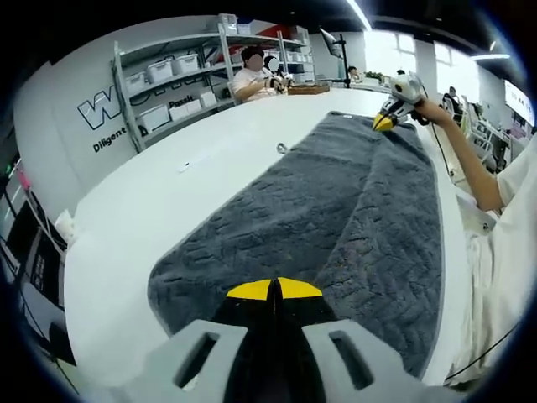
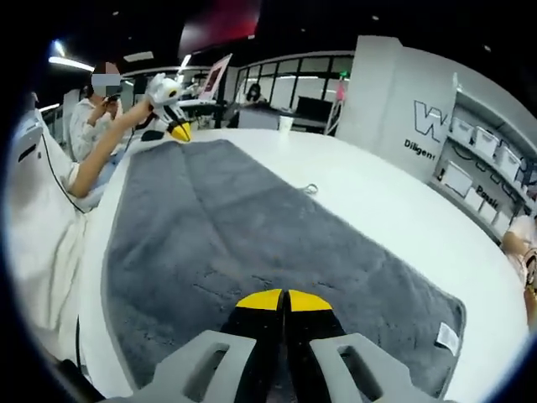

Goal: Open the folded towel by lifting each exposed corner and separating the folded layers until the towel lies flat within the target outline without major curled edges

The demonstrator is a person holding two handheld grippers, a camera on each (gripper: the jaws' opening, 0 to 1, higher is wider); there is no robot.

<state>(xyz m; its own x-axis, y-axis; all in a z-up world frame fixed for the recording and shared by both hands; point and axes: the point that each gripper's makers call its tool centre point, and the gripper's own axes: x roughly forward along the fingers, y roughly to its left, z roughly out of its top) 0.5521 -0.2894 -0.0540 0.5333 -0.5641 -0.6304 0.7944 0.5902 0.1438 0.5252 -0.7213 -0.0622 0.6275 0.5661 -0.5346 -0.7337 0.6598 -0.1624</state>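
Note:
A long dark grey towel [image 1: 336, 218] lies lengthwise on the white table [image 1: 168, 201], with a fold line running down its length. In the left gripper view, my left gripper [image 1: 274, 290] sits at the near end with its yellow tips pressed together, shut on the towel's edge. My right gripper [image 1: 388, 120] is at the far end, its tips down on the towel's edge at the fold. In the right gripper view, the towel [image 2: 218, 243] stretches away; my right gripper [image 2: 285, 300] is shut on its near end and the left gripper [image 2: 176, 128] holds the far corner.
A white label [image 2: 447, 336] marks one towel corner and a small hanging loop [image 2: 310, 190] lies at its long edge. The person's arm [image 1: 457, 151] runs along the table side. Shelves with bins [image 1: 172, 84] stand behind, and another person [image 1: 252, 80] sits at the far end.

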